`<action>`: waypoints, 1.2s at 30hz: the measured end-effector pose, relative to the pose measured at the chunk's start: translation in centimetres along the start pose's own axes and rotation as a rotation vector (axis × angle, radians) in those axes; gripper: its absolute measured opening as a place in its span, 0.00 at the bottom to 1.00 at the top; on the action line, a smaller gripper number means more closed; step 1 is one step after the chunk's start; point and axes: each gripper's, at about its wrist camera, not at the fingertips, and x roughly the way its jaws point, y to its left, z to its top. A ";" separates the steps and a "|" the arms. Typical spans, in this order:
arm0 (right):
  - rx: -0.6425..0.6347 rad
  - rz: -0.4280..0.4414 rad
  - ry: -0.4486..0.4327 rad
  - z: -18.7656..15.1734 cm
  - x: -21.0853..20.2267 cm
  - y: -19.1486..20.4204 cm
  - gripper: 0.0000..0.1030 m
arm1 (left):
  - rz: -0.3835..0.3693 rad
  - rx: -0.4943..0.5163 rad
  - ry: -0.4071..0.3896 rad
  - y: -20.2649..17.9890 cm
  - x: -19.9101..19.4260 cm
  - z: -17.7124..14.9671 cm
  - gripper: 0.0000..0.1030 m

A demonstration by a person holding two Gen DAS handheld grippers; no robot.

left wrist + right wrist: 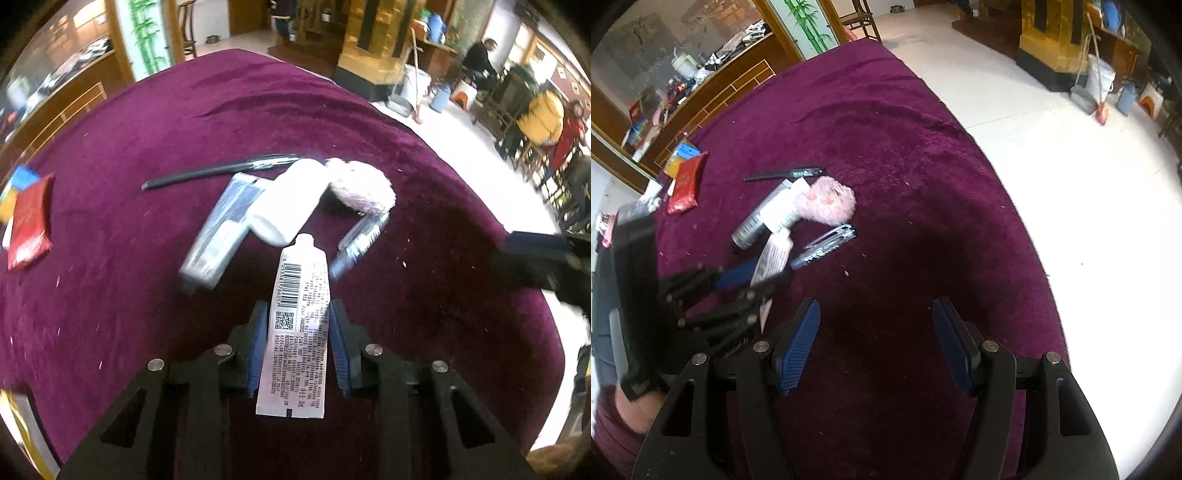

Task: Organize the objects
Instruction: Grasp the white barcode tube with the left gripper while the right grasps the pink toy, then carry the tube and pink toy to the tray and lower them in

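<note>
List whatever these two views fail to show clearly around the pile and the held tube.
- Tube: left wrist view shows only its printed back; front label hidden.
- Silver pack: motion blur makes its print unreadable.
- White bottle: it covers the pack's far corner; the pink plush covers the bottle's top.
- Red packet: too small to read in the right wrist view.

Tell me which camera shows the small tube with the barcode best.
The left wrist view: the tube lies lengthwise between the left gripper pads, with barcode, QR code and uncapped nozzle sharp. In the right wrist view the tube is small, blurred and partly hidden by that gripper's fingers.
</note>
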 end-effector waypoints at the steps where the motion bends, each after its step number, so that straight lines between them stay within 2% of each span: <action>1: -0.004 0.012 -0.007 0.4 0.1 0.1 0.61 | -0.006 -0.016 -0.005 0.4 -0.4 -0.3 0.26; 7: -0.124 0.038 -0.058 3.4 1.6 2.4 0.61 | -0.072 -0.176 -0.064 3.5 -4.9 -4.0 0.26; 11: -0.189 0.063 -0.014 5.3 4.3 4.1 0.61 | -0.088 -0.259 -0.103 4.9 -7.9 -6.9 0.26; 16: -0.189 0.067 0.028 6.5 7.3 4.6 0.60 | -0.076 -0.363 -0.143 7.1 -10.9 -10.6 0.26; 17: -0.167 0.070 0.037 6.6 7.7 4.4 0.58 | -0.071 -0.382 -0.147 7.5 -11.3 -11.3 0.27; 18: -0.134 0.071 0.049 6.7 8.1 3.9 0.39 | -0.064 -0.408 -0.154 8.1 -11.9 -12.1 0.27; 19: -0.119 0.072 0.059 6.8 8.1 3.5 0.33 | -0.059 -0.424 -0.159 8.5 -12.1 -12.6 0.27; 26: -0.120 0.070 0.059 6.2 6.6 3.6 0.29 | -0.023 -0.584 -0.195 12.9 -14.7 -17.3 0.27; 29: -0.087 0.117 0.048 5.8 5.0 3.9 0.29 | 0.006 -0.624 -0.200 14.5 -16.2 -19.5 0.27; 32: -0.078 0.187 0.043 5.1 3.4 5.7 0.29 | 0.041 -0.672 -0.199 16.4 -17.4 -21.6 0.27; 36: -0.133 0.287 0.067 3.3 2.2 11.3 0.29 | 0.071 -0.731 -0.178 18.9 -17.6 -23.9 0.27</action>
